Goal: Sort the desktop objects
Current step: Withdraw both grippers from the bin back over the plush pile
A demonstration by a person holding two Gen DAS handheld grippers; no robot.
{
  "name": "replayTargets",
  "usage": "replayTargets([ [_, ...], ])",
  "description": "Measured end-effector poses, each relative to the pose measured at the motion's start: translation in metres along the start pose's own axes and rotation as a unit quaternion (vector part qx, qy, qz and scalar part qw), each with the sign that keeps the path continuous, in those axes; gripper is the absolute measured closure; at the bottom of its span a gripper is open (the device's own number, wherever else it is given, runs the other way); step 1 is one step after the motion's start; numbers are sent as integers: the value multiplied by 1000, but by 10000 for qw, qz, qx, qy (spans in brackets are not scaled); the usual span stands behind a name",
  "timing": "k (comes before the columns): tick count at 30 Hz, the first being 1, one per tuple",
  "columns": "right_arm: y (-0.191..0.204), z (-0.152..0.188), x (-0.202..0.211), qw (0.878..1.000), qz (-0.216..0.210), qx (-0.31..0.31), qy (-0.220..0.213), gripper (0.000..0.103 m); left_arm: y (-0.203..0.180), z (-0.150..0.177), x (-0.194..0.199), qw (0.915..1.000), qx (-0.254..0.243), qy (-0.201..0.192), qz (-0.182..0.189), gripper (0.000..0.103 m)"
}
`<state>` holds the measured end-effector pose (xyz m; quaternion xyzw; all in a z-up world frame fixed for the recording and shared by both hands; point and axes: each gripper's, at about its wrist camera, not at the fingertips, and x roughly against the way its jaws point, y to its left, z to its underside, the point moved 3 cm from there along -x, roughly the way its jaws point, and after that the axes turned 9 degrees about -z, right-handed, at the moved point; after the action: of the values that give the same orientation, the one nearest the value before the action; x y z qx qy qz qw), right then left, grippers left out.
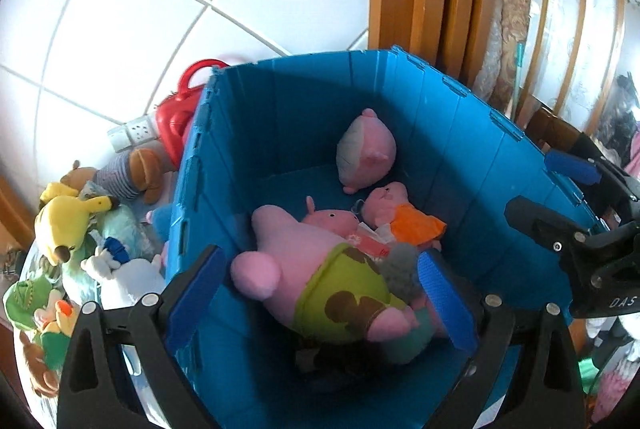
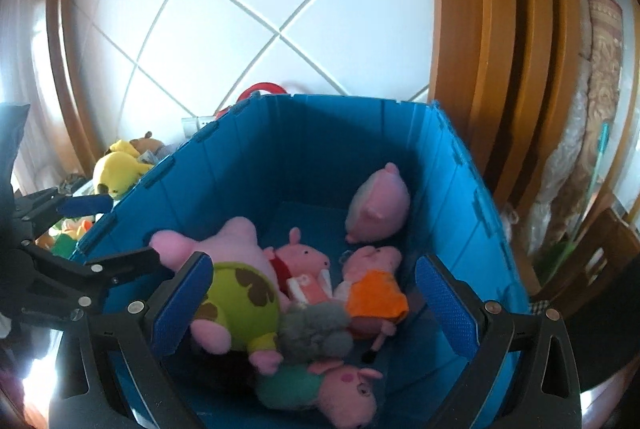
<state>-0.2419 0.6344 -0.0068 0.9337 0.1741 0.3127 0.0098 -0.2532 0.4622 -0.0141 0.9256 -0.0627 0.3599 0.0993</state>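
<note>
Left gripper (image 1: 320, 293) jaws wide apart, gripping nothing, above blue bin (image 1: 472, 133), right gripper (image 2: 316, 303) likewise spread and empty, pink plush pile (image 2: 240, 293) inside bin, more plush toys (image 1: 68, 225) outside, left of bin.

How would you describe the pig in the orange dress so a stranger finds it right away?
Look inside the big blue folding crate. Among the pink plush toys on its floor, the small pig plush lies right of the middle. It alone wears an orange dress; the nearby starfish plush wears green shorts.
</note>
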Motion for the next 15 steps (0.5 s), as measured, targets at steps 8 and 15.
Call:
replayTargets([
  [8, 10, 14, -1, 9999, -102, -23, -13, 1, 0, 17, 18, 9992, 148, -163, -330, 5],
  [15, 30, 26, 5, 9997, -70, 183, -135, 1, 9, 32, 32, 9962, 383, -245, -740, 5],
])
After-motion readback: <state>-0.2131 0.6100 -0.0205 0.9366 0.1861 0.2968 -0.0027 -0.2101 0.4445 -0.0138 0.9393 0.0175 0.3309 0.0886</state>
